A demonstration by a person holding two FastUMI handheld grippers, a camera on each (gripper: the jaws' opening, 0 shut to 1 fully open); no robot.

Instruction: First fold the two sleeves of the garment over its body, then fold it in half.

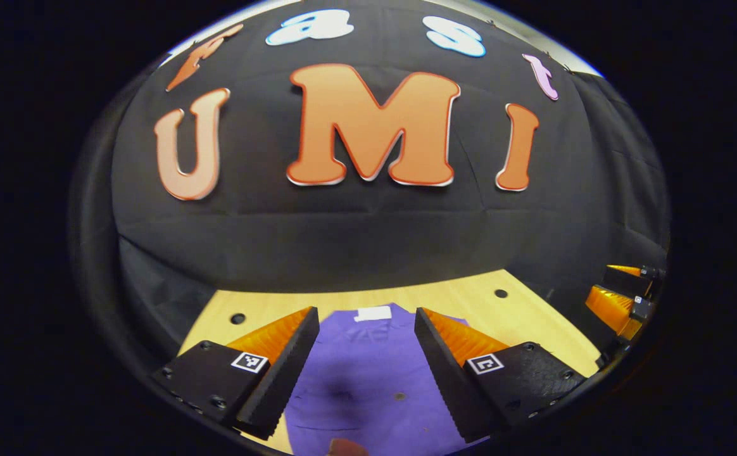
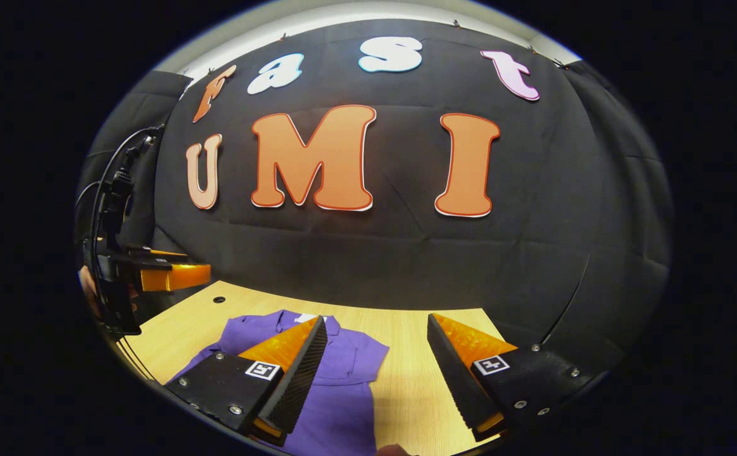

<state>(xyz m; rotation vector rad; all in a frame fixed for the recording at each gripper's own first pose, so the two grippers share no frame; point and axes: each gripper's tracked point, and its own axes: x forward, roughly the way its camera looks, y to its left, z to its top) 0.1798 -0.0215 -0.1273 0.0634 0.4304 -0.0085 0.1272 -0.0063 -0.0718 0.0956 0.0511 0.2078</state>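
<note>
**Purple garment flat, both grippers spread above it**

Purple garment point(image 1: 368, 373) lies flat on the pale wooden worktop point(image 1: 520, 316), white neck label at the far end. Left gripper point(image 1: 365, 329) and right gripper point(image 2: 375, 342) hover above, fingers apart, empty. Black cloth wall behind.

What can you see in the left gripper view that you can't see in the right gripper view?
The left gripper view looks straight down the purple shirt, so you see its white neck label, a dark smudge on its front, and the right gripper far off at the edge.

The right gripper view sees the shirt from the side, with one short sleeve spread on the wood, plus the left gripper with its black cables.

Both share the shirt lying flat on the wooden table, with open fingers above it, gripping nothing.
</note>
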